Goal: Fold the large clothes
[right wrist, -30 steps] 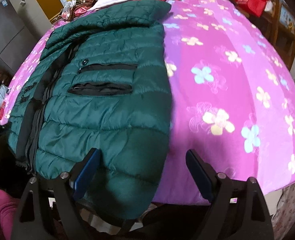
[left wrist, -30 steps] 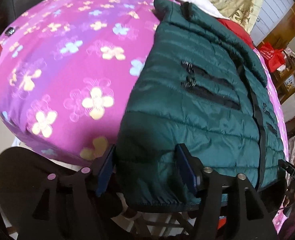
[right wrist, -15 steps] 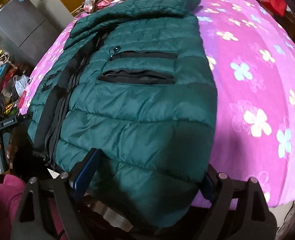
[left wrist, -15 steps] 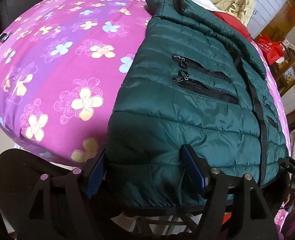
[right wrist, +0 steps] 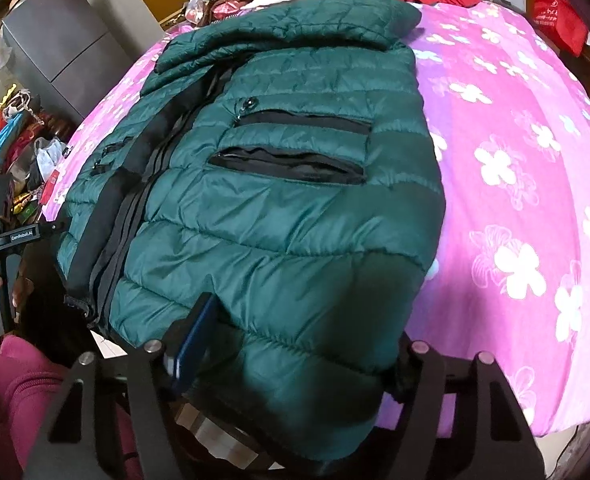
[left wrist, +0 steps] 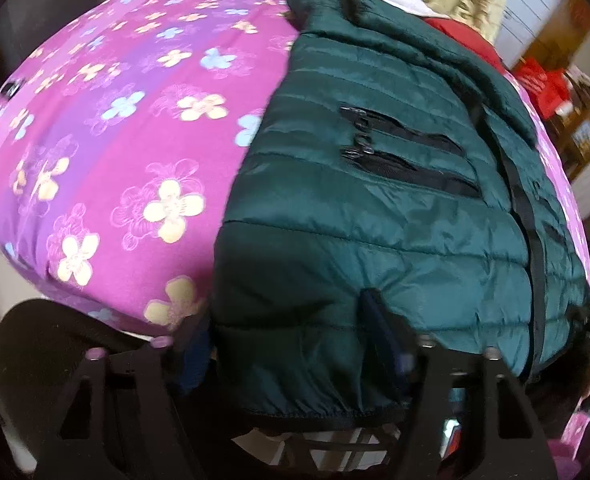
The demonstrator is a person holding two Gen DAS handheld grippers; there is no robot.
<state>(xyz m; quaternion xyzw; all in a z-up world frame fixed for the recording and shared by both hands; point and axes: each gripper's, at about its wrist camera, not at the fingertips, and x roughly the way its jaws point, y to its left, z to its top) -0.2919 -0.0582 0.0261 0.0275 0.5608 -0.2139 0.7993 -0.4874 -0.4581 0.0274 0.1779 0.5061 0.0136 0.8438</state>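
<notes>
Left wrist view, jacket (left wrist: 375, 220) flat on flowered sheet (left wrist: 115, 140), left gripper (left wrist: 291, 344) just closing, clamped on hem, right wrist view, right gripper (right wrist: 295, 344) just closing, pinching hem at other corner, "CenRobot.AI" legible on left gripper's body at left edge.

Soft indoor light falls evenly, bright on the pink floral bedspread (left wrist: 107, 128) and sheening on the green puffer jacket (right wrist: 287, 216), whose near hem sits in shadow. Fisheye bending darkens every corner; the left-wrist view is motion-blurred.
</notes>
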